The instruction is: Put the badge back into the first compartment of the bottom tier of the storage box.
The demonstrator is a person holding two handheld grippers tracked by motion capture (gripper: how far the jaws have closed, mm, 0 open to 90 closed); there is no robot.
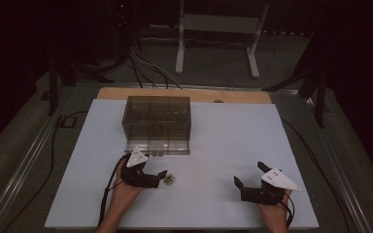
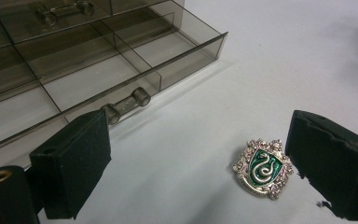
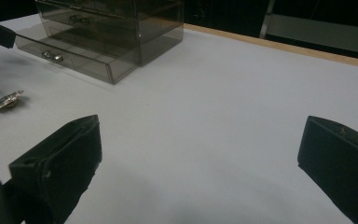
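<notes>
In the high view, the small silver crest-shaped badge with green enamel (image 1: 168,180) is too small for its emblem to be made out, and the inside of the smoky translucent plastic drawer cabinet (image 1: 156,118) is too dim to read. In the left gripper view, that cabinet's pulled-out bottom drawer (image 2: 121,60) is cut off by the top and left edges. In the right gripper view, the badge (image 3: 5,101) lies edge-on, its face unreadable.

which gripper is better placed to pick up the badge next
Left, probably. The left gripper is open with the badge lying on the white table between its jaws, close to one pad. The right gripper is open farther off, with only bare table between its jaws.
</notes>
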